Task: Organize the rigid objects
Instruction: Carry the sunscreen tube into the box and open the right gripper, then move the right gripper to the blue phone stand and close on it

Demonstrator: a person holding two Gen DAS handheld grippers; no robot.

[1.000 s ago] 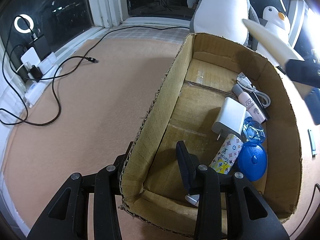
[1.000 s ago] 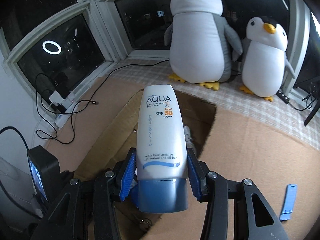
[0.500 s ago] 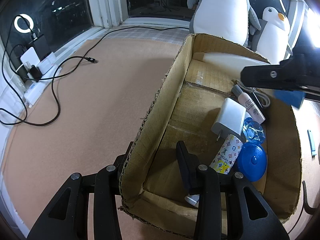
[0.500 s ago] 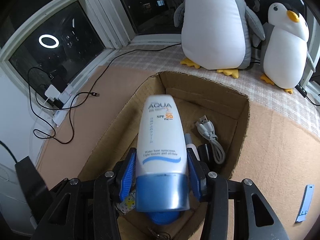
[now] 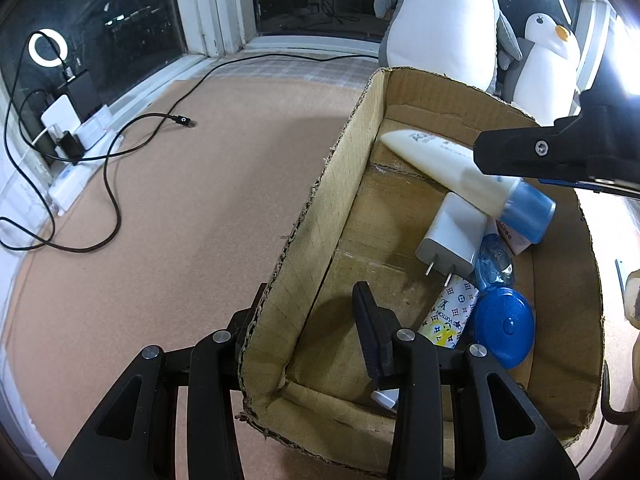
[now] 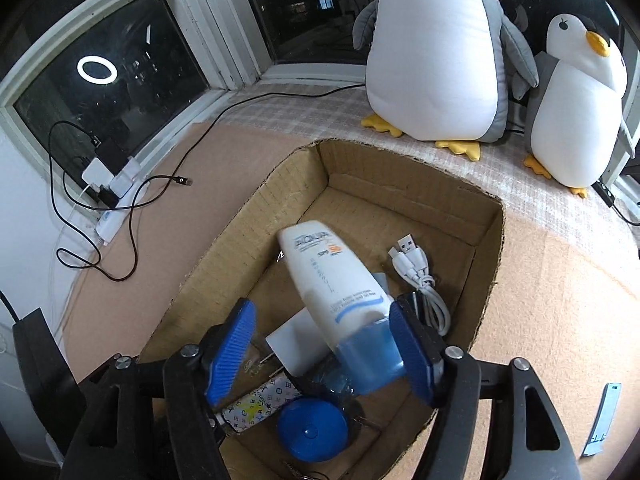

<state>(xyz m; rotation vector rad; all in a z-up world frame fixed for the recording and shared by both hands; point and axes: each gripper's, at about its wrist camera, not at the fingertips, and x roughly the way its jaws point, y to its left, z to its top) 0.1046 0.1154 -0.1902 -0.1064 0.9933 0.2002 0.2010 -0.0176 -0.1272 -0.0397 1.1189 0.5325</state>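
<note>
A brown cardboard box (image 5: 320, 216) stands on the tan floor. My left gripper (image 5: 304, 332) is shut on the box's near left wall, one finger inside and one outside. Just above the box, my right gripper (image 6: 320, 344) has its jaws opening. The white sunscreen tube (image 6: 332, 280) with a blue cap lies tilted and blurred between the blue pads, and the left pad is well clear of it. From the left wrist view the tube (image 5: 452, 168) slants down into the box.
In the box lie a white charger (image 5: 456, 236), a patterned tube (image 5: 444, 320), a blue round lid (image 5: 504, 328) and a white USB cable (image 6: 420, 276). Two plush penguins (image 6: 436, 52) stand behind it. A black cable (image 5: 120, 140) and a power strip (image 5: 80, 176) lie left. A blue clip (image 6: 600, 420) lies right.
My right gripper came down over the box and its jaws spread. The sunscreen tube slipped from upright in the grip to tilted inside the box. The left gripper stayed put.
</note>
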